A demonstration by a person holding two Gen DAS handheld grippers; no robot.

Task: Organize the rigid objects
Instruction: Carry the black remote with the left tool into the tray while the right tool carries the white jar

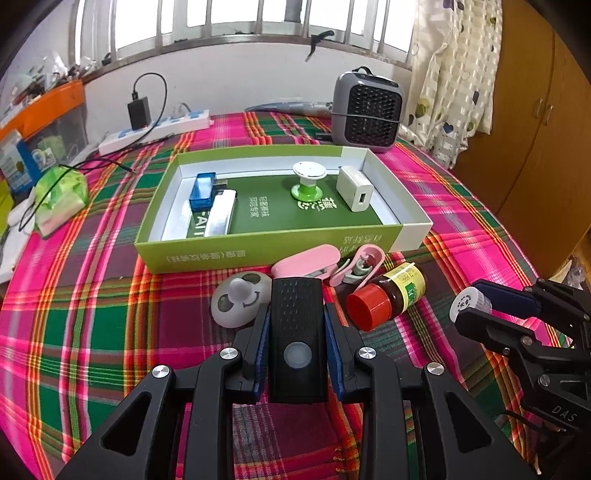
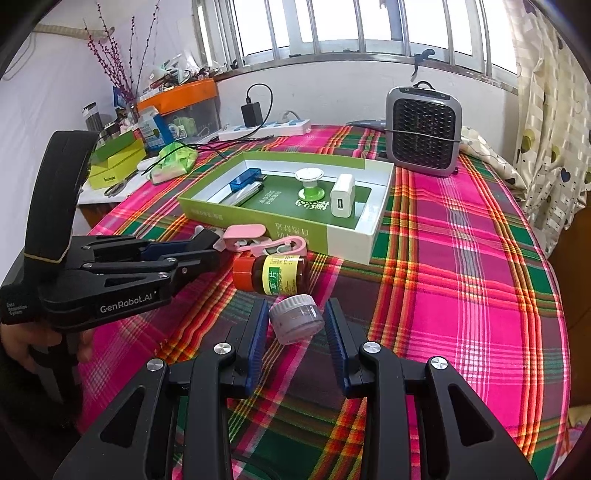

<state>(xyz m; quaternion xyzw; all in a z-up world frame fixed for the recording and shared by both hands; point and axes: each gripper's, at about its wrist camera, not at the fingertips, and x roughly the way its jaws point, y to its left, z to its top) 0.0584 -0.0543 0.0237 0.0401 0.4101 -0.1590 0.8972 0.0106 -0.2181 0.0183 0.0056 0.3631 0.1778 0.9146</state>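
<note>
Your left gripper (image 1: 296,325) was clamped on the black ribbed rectangular device (image 1: 297,332), lower centre; your right gripper (image 2: 295,328) clasped the small translucent jar (image 2: 296,319). Both probably needed carrying up-frame into the green cardboard tray (image 1: 258,243).

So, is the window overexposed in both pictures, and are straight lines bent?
Left wrist view: the window is blown out white, and the green box edges bow from the fisheye. Right wrist view: the window is also white, with dark corners and curved plaid tablecloth stripes.
</note>
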